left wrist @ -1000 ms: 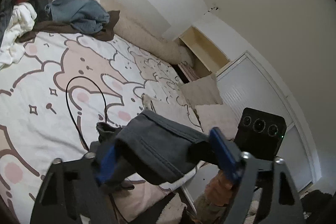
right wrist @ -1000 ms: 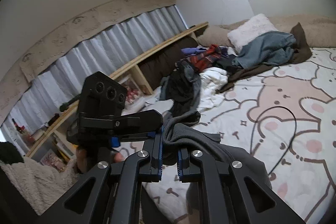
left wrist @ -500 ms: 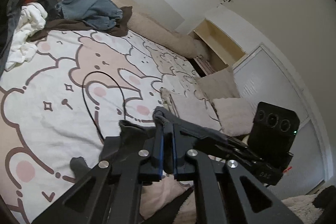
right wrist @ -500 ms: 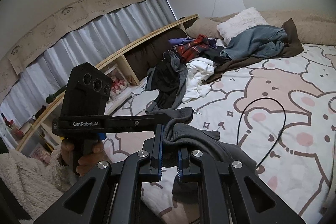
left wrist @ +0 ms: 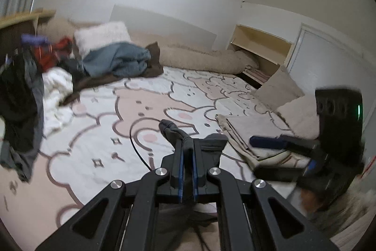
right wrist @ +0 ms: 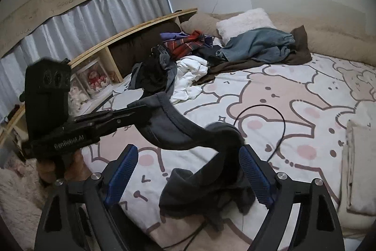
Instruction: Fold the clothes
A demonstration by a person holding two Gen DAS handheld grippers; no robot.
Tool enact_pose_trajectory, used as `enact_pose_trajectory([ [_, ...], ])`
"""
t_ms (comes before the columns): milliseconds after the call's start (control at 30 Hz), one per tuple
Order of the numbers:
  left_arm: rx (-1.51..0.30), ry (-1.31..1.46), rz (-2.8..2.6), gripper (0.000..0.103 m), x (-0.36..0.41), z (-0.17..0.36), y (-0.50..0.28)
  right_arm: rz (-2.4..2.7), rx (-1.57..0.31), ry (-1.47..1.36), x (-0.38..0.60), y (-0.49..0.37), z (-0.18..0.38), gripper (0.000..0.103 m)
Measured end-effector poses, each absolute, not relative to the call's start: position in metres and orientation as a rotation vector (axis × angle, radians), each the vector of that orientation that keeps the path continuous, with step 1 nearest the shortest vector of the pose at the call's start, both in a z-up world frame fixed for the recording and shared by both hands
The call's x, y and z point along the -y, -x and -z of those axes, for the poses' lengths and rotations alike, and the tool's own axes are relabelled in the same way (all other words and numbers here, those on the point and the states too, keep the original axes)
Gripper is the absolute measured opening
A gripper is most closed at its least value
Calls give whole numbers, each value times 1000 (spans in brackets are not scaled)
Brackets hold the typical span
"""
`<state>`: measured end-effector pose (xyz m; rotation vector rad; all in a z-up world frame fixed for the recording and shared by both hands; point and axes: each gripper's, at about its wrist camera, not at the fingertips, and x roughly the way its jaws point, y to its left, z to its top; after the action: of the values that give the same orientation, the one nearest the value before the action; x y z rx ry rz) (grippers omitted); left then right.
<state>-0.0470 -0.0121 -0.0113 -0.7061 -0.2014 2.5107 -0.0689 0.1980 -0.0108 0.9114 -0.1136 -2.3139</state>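
A dark grey garment point(right wrist: 174, 131) hangs over the bed's cartoon-print sheet point(right wrist: 293, 86). My left gripper point(left wrist: 187, 149) is shut on one edge of it, and folds of the garment point(left wrist: 212, 145) bunch up past its tips. In the right wrist view the left gripper point(right wrist: 141, 109) comes in from the left, holding that edge up. My right gripper point(right wrist: 188, 164) has its jaws opening wide. The garment droops between its blue pads point(right wrist: 122, 171), and neither presses on it. In the left wrist view the right gripper point(left wrist: 268, 157) shows open at the right.
A heap of clothes point(right wrist: 185, 44), blue jeans point(right wrist: 258, 44) and a white pillow point(right wrist: 244, 20) lie at the head of the bed. A black cable point(right wrist: 270, 107) loops on the sheet. Folded beige cloth point(left wrist: 244, 133) lies at the right. A wooden shelf point(right wrist: 105, 48) runs along the left side.
The left gripper closed on the garment's edge and rolled upright. The right gripper, shut on the garment until half a second ago, has spread its jaws and let go.
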Motion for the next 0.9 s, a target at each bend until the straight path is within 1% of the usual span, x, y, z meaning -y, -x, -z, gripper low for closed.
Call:
enact_pose_trajectory([
  [133, -53, 526, -2610, 6, -7, 12, 22, 2158, 380, -979, -217, 81, -9, 87],
  [167, -96, 495, -2618, 6, -12, 13, 18, 2122, 417, -989, -216, 83, -13, 81],
  [200, -141, 459, -2623, 6, -17, 15, 13, 2082, 449, -1007, -215, 85, -17, 72],
  [233, -180, 429, -2623, 6, -22, 16, 9, 2033, 472, -1049, -210, 88, -19, 69],
  [300, -276, 368, -2618, 6, -33, 19, 0, 1931, 511, -1165, -198, 97, -16, 58],
  [333, -325, 338, -2614, 6, -38, 21, -4, 1893, 521, -1227, -192, 101, -12, 56],
  [400, -390, 303, -2597, 6, -48, 23, -10, 1850, 531, -1318, -186, 106, -4, 47],
  [433, -420, 289, -2588, 6, -51, 25, -13, 1849, 528, -1353, -184, 108, 1, 45],
  [467, -451, 281, -2583, 6, -55, 28, -14, 1847, 524, -1388, -183, 109, 5, 40],
  [567, -502, 262, -2571, 6, -58, 35, -18, 1841, 518, -1483, -180, 112, 17, 37],
  [667, -508, 255, -2552, 6, -59, 38, -19, 1833, 555, -1500, -187, 108, 24, 36],
  [800, -546, 211, -2528, 6, -64, 39, -22, 1829, 661, -1551, -199, 114, 32, 37],
  [900, -539, 210, -2518, 6, -66, 39, -23, 1827, 720, -1563, -206, 116, 35, 36],
])
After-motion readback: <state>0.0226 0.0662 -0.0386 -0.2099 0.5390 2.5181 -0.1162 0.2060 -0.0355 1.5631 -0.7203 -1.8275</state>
